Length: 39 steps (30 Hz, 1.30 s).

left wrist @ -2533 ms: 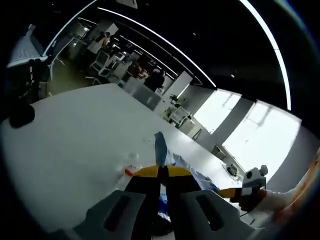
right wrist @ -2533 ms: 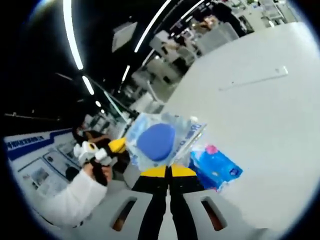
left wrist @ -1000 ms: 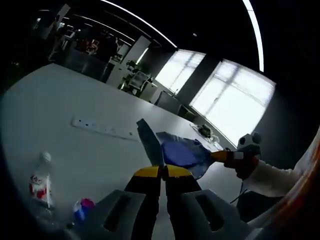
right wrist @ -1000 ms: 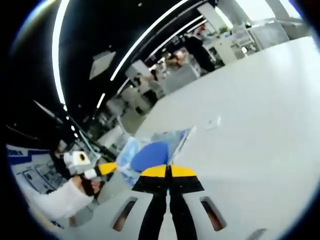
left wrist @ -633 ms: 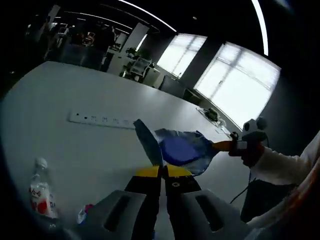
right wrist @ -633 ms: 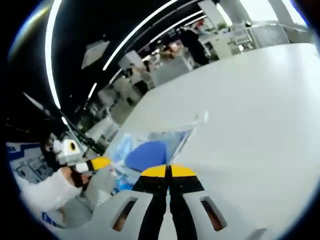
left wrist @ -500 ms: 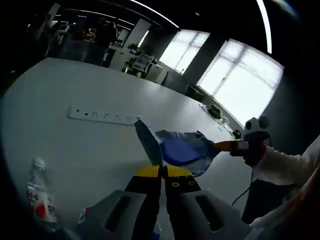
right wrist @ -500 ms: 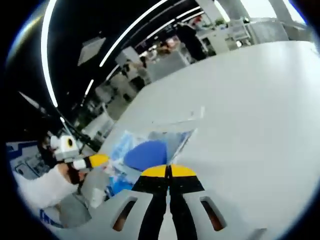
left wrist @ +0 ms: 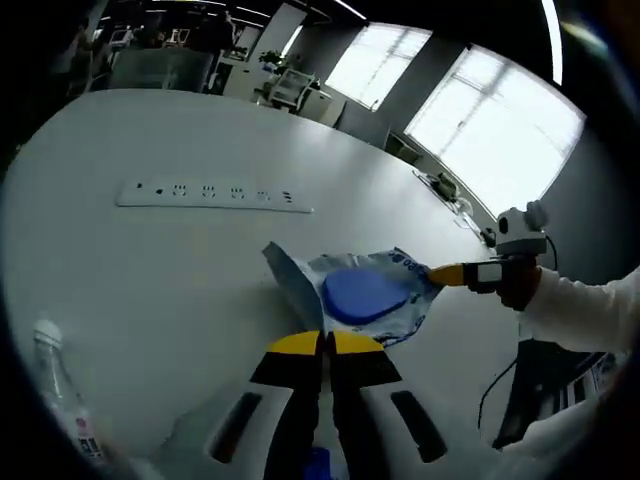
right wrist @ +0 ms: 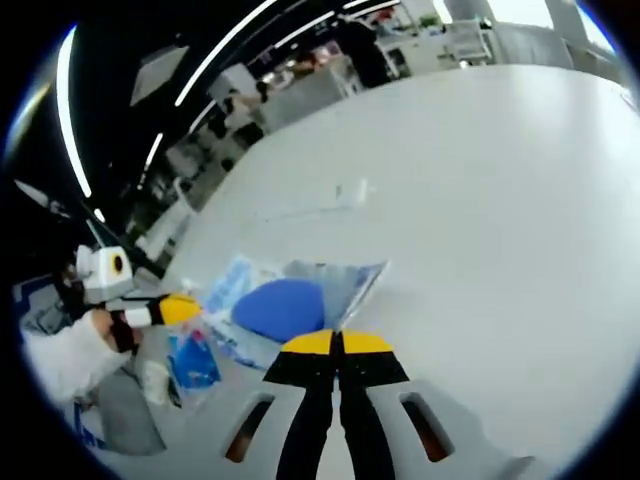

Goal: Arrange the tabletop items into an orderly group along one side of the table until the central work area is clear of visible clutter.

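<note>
Together our left gripper and right gripper pinch a crinkly clear packet; a ribbed bottle lies leftward.

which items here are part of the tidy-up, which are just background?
In play:
- clear packet with blue pad, pinched by left gripper and right gripper
- plastic bottle
- blue packet

Background:
- power strip
- white table
- office desks

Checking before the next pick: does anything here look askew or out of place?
The clear bag with a blue pad is stretched between both grippers, left and right. The power strip lies alone mid-table. A water bottle lies near the edge.
</note>
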Available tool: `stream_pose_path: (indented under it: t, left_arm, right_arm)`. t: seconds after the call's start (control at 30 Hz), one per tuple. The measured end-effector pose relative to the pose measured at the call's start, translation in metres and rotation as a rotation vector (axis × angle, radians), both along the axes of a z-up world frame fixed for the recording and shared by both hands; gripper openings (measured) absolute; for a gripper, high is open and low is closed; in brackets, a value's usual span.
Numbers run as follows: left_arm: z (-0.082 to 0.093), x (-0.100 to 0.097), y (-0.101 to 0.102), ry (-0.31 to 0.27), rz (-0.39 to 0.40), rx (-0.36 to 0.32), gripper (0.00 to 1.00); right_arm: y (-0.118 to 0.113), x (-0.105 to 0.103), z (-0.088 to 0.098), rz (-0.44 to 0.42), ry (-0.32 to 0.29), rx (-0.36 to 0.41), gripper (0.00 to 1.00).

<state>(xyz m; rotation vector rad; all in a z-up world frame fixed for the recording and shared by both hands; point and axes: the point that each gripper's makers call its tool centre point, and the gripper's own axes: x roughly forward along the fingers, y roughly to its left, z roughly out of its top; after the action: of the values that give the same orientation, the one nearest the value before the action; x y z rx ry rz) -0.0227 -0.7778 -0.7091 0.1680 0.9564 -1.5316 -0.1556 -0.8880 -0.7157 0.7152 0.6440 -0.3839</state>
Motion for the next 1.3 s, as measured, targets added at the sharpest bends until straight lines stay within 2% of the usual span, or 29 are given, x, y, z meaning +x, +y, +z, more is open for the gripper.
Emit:
stream_pose_path:
  t: [0.1, 0.23, 0.33, 0.53, 0.77, 0.97, 1.03, 1.13, 1.3]
  left_arm:
    - [-0.012, 0.000, 0.003, 0.001, 0.018, 0.058, 0.00]
    - [-0.022, -0.003, 0.006, 0.074, 0.072, 0.091, 0.00]
    - [-0.033, -0.004, 0.011, 0.079, 0.079, 0.116, 0.00]
    - [-0.049, -0.005, 0.018, 0.071, 0.081, 0.160, 0.00]
    - [-0.056, -0.004, 0.019, 0.058, 0.062, 0.177, 0.00]
    - [-0.059, -0.001, 0.020, 0.119, 0.128, 0.175, 0.00]
    - [-0.060, -0.001, 0.021, 0.137, 0.138, 0.171, 0.00]
    - [-0.061, -0.001, 0.021, 0.196, 0.167, 0.171, 0.00]
    - [-0.060, -0.003, 0.021, 0.188, 0.156, 0.138, 0.00]
  right_arm:
    - [0.000, 0.001, -0.007, 0.011, 0.018, -0.005, 0.00]
    - [-0.005, -0.003, -0.023, -0.003, 0.046, 0.006, 0.00]
    - [-0.007, -0.007, -0.035, -0.025, 0.069, 0.017, 0.00]
    - [-0.001, -0.010, -0.051, 0.000, 0.115, 0.022, 0.00]
    - [-0.002, -0.014, -0.057, 0.033, 0.140, 0.000, 0.00]
    - [-0.001, -0.012, -0.067, 0.042, 0.136, -0.011, 0.00]
    - [0.000, -0.012, -0.064, 0.063, 0.133, -0.041, 0.00]
    - [-0.002, -0.012, -0.064, 0.040, 0.125, -0.012, 0.00]
    - [0.000, -0.012, -0.063, 0.026, 0.119, -0.018, 0.00]
